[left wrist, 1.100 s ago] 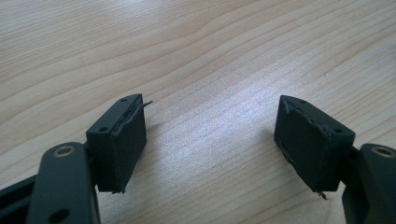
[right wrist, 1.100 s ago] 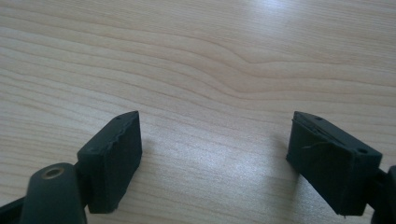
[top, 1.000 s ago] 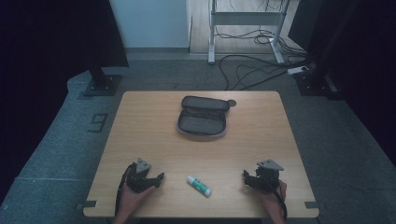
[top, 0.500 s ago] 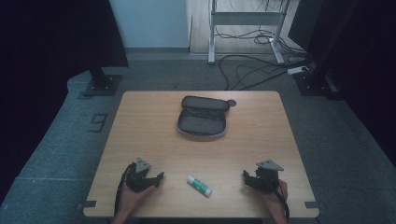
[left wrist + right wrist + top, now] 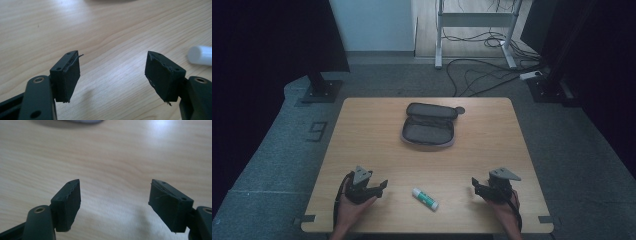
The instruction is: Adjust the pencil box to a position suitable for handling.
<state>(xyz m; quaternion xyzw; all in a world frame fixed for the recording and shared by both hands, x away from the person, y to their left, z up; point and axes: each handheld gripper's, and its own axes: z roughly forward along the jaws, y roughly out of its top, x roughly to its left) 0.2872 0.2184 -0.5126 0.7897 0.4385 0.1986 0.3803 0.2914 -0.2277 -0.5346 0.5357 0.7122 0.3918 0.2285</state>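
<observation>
So biggest thing first: the light wooden rectangular table (image 5: 362, 145) takes up most of the high view, with dark grey carpet and some loose cables on the floor behind it. Toward the far middle of the table sits the grey fabric zip-up pencil case (image 5: 428, 129), lying flat and unzipped with its lid folded back, well apart from both hands. Down at the near edge, the left gripper (image 5: 379, 186) rests in the person's hand with its black jaws spread wide and nothing but bare wood between them, which the left gripper view backs up. The right gripper (image 5: 475, 185) is on the other side of the near edge; its jaws have just been closing a little but they're wide apart too, nothing between the pads (image 5: 68, 203). Smallest of all is the white glue stick with a green label (image 5: 425, 198), lying on its side between the two grippers, nearer the left one, and its white end pokes into the edge of the left gripper view (image 5: 200, 55). My read is that this is the very start: nothing's been picked up yet. Next move would probably be swinging one gripper over the stick, lining the jaws across its short width so it doesn't roll, then pinching and carrying it to the open case.
</observation>
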